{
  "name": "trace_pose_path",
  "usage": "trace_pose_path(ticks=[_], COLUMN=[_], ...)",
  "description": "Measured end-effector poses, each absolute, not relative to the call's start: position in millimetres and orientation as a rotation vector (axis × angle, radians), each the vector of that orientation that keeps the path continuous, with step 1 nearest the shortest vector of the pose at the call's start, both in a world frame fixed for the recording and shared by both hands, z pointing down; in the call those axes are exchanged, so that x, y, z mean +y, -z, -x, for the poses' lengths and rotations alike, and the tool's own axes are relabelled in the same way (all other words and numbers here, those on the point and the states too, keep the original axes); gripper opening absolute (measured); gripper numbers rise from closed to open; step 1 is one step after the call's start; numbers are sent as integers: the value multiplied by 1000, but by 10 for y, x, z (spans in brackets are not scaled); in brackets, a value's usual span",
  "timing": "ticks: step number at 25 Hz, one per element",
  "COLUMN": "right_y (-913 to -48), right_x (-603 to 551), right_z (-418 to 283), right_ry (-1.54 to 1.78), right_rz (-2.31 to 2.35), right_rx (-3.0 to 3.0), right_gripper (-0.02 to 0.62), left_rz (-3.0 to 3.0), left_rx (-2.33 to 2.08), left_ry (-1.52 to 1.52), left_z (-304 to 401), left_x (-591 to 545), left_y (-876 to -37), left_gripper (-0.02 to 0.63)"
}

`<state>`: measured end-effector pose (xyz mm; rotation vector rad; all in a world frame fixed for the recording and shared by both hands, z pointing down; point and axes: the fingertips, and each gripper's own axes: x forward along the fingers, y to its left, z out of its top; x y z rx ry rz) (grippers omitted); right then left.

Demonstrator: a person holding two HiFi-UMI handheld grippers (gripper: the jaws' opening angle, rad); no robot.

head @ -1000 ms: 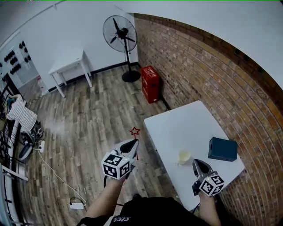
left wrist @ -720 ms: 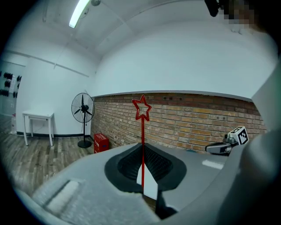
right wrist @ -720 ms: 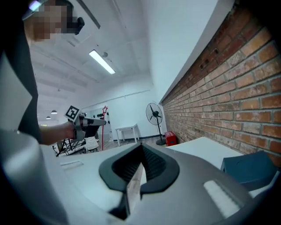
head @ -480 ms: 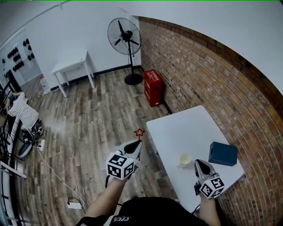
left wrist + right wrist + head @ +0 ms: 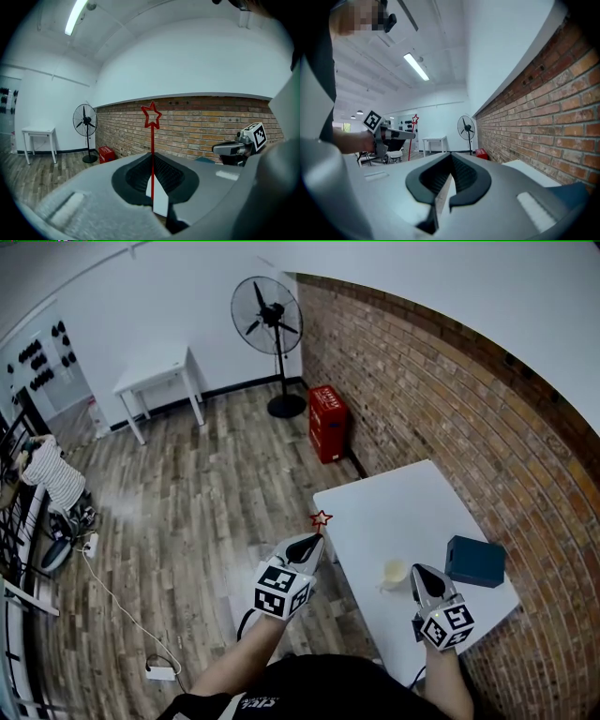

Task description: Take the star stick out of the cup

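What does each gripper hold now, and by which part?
The left gripper holds the thin red stick with a star top by its lower shaft, star upward. The right gripper holds nothing; its jaws are together.

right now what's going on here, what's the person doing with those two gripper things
A person holds a gripper in each hand at a white table. The left gripper has its jaws shut on the red star stick, which is held upright near the table's left edge, out of the cup. The right gripper sits just beside the cup, jaws together with nothing between them. A blue box lies further right.
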<state>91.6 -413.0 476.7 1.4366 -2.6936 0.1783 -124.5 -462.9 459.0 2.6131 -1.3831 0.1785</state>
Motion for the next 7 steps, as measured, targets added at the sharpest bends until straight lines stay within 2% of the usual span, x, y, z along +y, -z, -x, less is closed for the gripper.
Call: trace_pose_path(ticks=[7], right_y=[-4577], right_x=[-4344], right_z=[-1000], right_ry=[-125], right_rz=[-1573], right_rx=[-2678], right_gripper=[-6], left_rz=[-2646], left_rx=[-1358], left_ry=[-188], left_z=[950], left_x=[-4695], left_y=[-4555], left_gripper=[12])
